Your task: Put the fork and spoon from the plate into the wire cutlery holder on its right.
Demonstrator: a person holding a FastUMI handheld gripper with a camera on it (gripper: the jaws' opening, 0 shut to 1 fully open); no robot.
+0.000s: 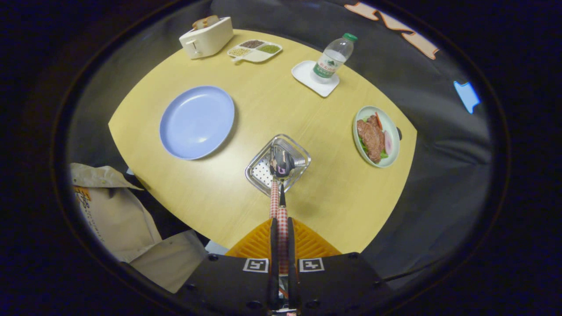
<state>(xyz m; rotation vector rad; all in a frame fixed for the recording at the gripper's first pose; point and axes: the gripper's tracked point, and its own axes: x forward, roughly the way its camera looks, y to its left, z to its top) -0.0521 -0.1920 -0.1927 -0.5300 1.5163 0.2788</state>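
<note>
Jaws (283,237) pinch the checked-handled spoon (281,164), its bowl hanging over the wire cutlery holder (260,172), right of the bare blue plate (196,121). Early release risks the bowl striking the holder's rim and tipping out.

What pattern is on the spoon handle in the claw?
Red-and-white check, clearest in the gripper view: spoon, claw shut on it.

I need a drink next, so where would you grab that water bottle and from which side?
Grip the bottle around its straight body above the label, coming in level from the holder side. It stands upright on a white coaster with open table in front, so that approach looks clear. The gripper is now shut on a spoon over the holder.
</note>
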